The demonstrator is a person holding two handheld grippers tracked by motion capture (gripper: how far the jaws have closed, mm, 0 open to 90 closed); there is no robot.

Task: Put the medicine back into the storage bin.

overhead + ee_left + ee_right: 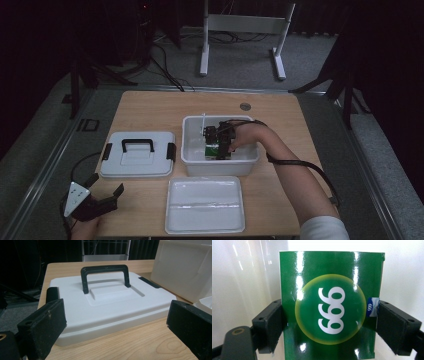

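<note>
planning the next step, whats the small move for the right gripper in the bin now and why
Probably lift straight up: the right gripper already has its jaws against both sides of the green box, down inside the white bin, so raising it clears the walls.

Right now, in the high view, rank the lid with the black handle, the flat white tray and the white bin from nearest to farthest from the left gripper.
From the left gripper:
1. Lid with the black handle, just ahead of it.
2. Flat white tray, off to its right along the near edge.
3. White bin, farther right and farther back.
</note>
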